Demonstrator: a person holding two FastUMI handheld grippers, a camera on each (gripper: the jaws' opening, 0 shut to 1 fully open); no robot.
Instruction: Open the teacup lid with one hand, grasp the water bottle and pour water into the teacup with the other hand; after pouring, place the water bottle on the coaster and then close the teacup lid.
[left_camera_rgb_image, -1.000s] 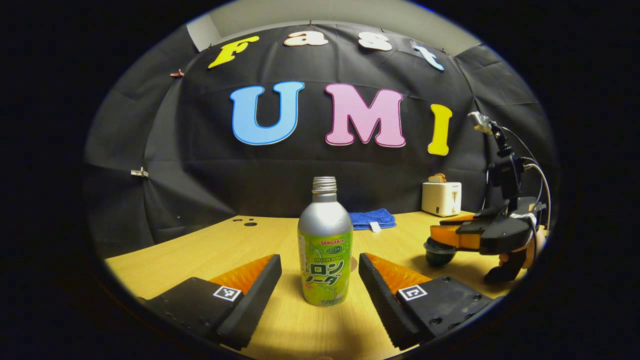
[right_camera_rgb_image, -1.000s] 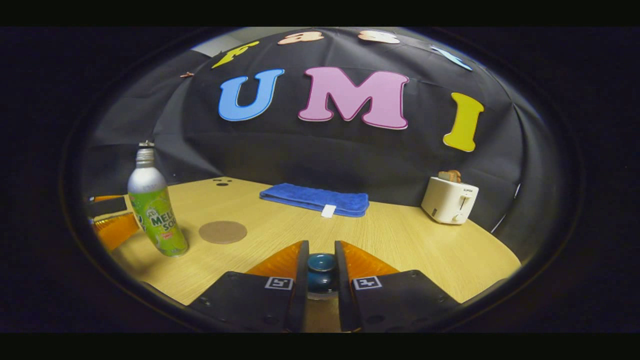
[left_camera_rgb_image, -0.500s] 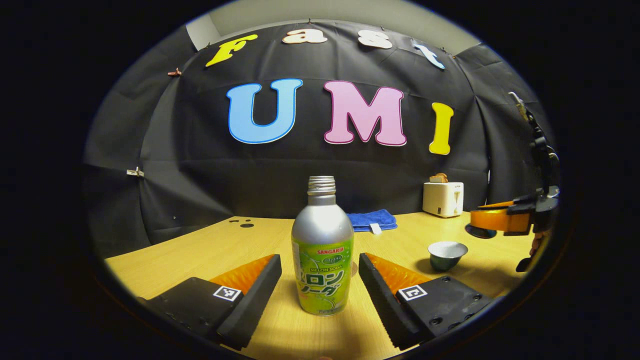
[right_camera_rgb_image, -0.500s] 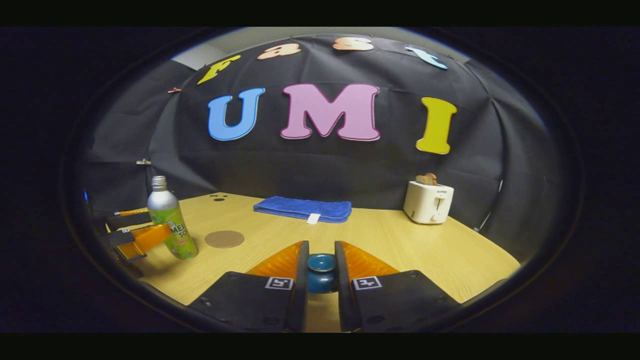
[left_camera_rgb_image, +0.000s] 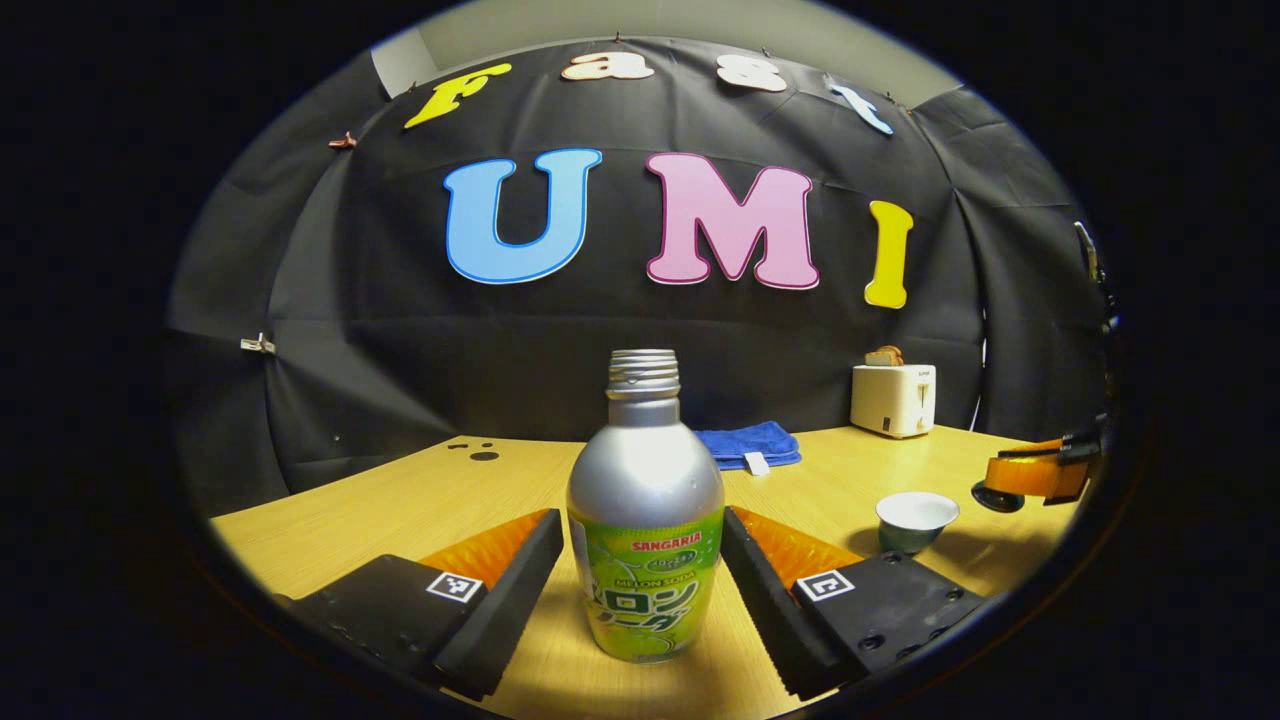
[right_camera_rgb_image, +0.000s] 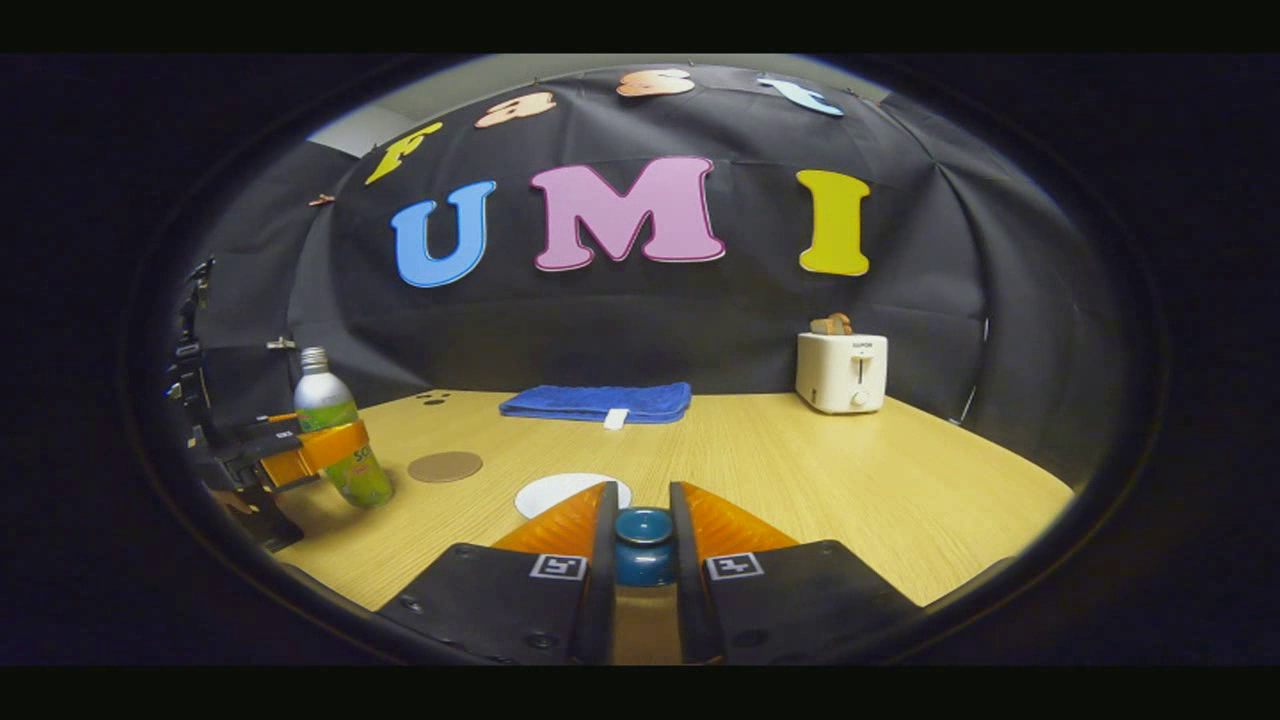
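A silver bottle (left_camera_rgb_image: 645, 520) with a green label stands uncapped on the table, and it sits between the fingers of my open left gripper (left_camera_rgb_image: 640, 522). The same bottle (right_camera_rgb_image: 335, 440) shows in the right gripper view with the left gripper (right_camera_rgb_image: 305, 452) around it. To its right stands the uncovered teacup (left_camera_rgb_image: 915, 520), white inside. My right gripper (right_camera_rgb_image: 642, 505) is shut on the blue knob of the teacup lid (right_camera_rgb_image: 643, 545), held above the table to the right of the cup (right_camera_rgb_image: 560, 492). A round brown coaster (right_camera_rgb_image: 445, 466) lies just right of the bottle.
A folded blue towel (right_camera_rgb_image: 597, 402) lies at the back of the wooden table (right_camera_rgb_image: 800, 470). A white toaster (right_camera_rgb_image: 842, 370) stands at the back right. Black cloth walls the booth behind and at the sides.
My right gripper lifted the lid off the teacup and carried it to the right, leaving the cup uncovered. My left gripper moved forward until the bottle stood between its fingers.
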